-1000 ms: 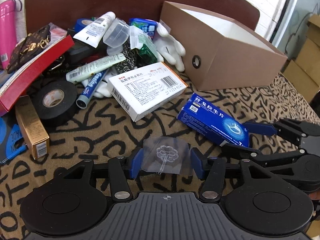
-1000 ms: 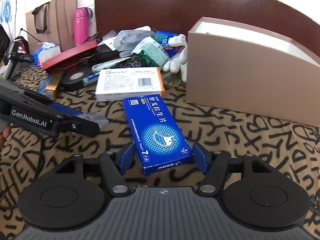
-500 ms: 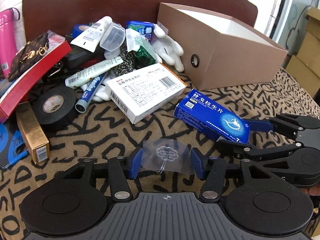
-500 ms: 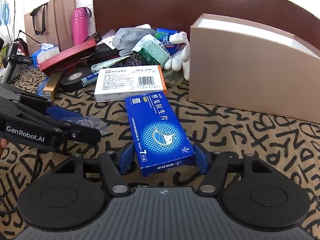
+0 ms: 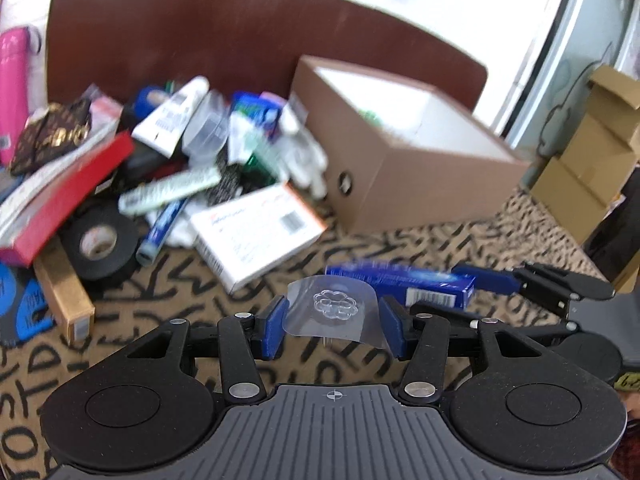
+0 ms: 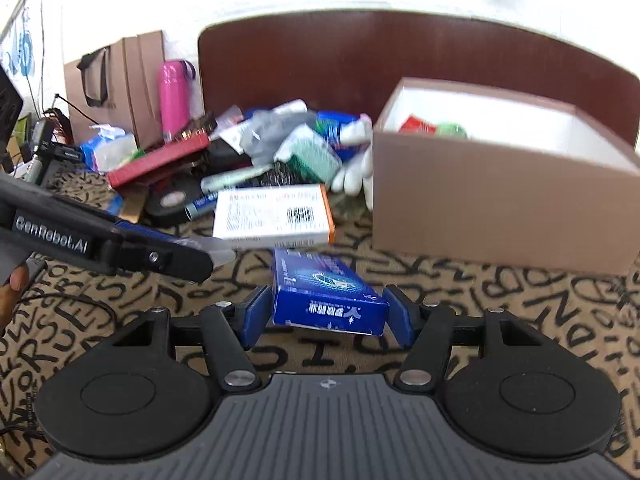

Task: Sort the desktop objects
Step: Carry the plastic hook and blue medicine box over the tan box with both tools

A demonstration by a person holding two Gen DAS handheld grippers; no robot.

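1. Left gripper (image 5: 332,330) is clamped on a clear plastic hook sheet (image 5: 334,312), lifted off the patterned cloth (image 5: 360,248).
2. Right gripper (image 6: 329,316) squeezes the blue medicine box (image 6: 326,292), raised and level.
3. Far right sits the open brown box (image 6: 496,204); the white medicine box (image 6: 274,214) and black tape roll (image 5: 98,242) lie far left.

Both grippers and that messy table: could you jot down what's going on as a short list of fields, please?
left gripper: shut on clear plastic hook, held above the cloth
right gripper: shut on blue medicine box, lifted off the cloth
brown box: open top, a red and a green item inside
white medicine box: lying on patterned cloth
clutter pile: black tape roll, white glove, pink bottle
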